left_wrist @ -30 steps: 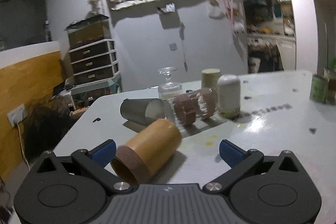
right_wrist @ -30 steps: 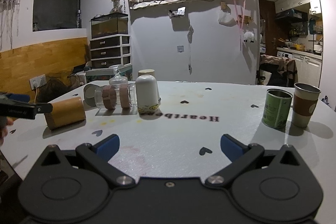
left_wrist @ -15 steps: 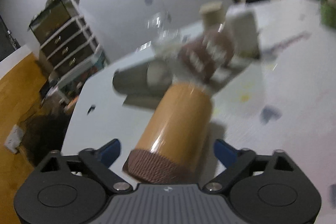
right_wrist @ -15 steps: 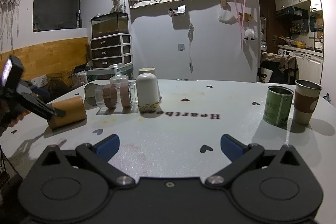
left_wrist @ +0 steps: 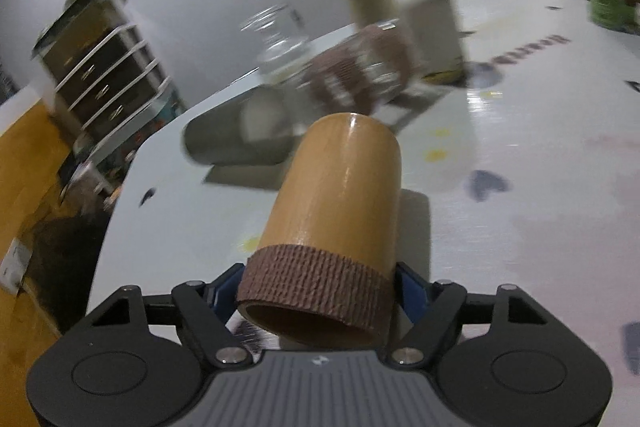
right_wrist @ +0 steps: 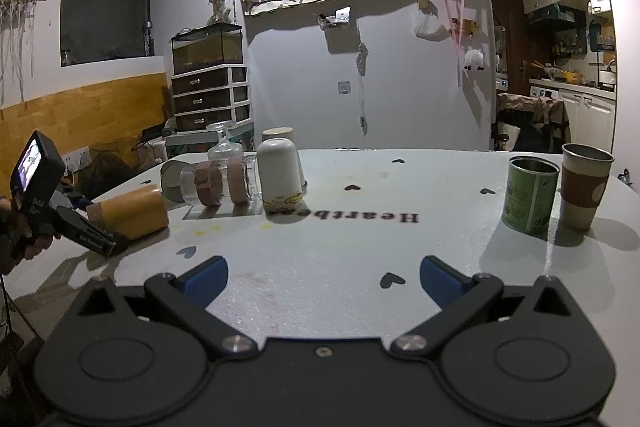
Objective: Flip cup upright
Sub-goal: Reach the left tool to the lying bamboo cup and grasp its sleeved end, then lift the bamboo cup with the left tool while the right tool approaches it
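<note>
A tan wooden cup (left_wrist: 336,211) with a brown ribbed band at its mouth lies on its side on the white table, mouth toward the camera. My left gripper (left_wrist: 320,291) is shut on the banded rim, blue pads against both sides. The right wrist view shows the same cup (right_wrist: 132,213) at the table's left with the left gripper (right_wrist: 92,233) on it. My right gripper (right_wrist: 322,275) is open and empty above the table's near middle.
Behind the cup lie a grey metal cup (left_wrist: 236,143) and a clear glass with brown bands (right_wrist: 218,183). A white cup (right_wrist: 280,179) stands upside down. A green tin (right_wrist: 530,195) and a sleeved metal cup (right_wrist: 584,191) stand upright at the right. The table's left edge (left_wrist: 116,211) is close.
My left gripper moved forward, tilted and closed on the tan cup's banded rim. The right gripper has not moved.
</note>
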Demonstrator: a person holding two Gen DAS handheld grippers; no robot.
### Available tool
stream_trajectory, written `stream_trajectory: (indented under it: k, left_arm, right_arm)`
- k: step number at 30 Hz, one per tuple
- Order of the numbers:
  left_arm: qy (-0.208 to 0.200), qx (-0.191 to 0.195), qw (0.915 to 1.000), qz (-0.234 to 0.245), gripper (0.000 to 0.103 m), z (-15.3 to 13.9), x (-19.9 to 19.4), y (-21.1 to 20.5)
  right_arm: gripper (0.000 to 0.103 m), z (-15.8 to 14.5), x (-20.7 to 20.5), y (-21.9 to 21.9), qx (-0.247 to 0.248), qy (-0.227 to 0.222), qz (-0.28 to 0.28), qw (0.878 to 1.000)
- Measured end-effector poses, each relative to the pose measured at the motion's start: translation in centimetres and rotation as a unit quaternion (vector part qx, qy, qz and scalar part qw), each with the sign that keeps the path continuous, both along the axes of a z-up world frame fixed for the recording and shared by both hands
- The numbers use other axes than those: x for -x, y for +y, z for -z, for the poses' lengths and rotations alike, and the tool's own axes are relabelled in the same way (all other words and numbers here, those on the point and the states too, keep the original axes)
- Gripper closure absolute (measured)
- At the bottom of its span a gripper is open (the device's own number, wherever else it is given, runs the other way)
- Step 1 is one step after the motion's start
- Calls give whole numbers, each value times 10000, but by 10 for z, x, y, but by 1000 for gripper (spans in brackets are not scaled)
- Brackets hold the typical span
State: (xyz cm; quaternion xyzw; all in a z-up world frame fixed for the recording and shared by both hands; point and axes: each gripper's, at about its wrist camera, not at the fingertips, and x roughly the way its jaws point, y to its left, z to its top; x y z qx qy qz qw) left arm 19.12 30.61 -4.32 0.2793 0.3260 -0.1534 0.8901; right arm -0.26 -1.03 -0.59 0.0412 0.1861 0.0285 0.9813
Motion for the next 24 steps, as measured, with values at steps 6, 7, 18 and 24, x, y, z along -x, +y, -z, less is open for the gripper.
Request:
stream_trajectory:
  k: [6, 7, 18, 24]
  left_arm:
    - [-81, 147, 9958, 900, 26, 3, 38, -45]
    - [-90, 176, 9938, 1098, 26, 4, 46, -54]
    - [-264, 228, 9577, 2858, 26, 16, 121, -149]
    - [-504, 197, 9477, 3144, 25, 25, 137, -159]
  right_arm:
    - [0, -2, 2, -2, -15, -35, 27, 10000]
    - [0, -2, 2, -3, -26, -32, 51, 10000]
    - [0, 3, 0, -28, -373, 130, 458, 9982]
    - [0, 12, -19, -47, -852, 538, 792, 9918]
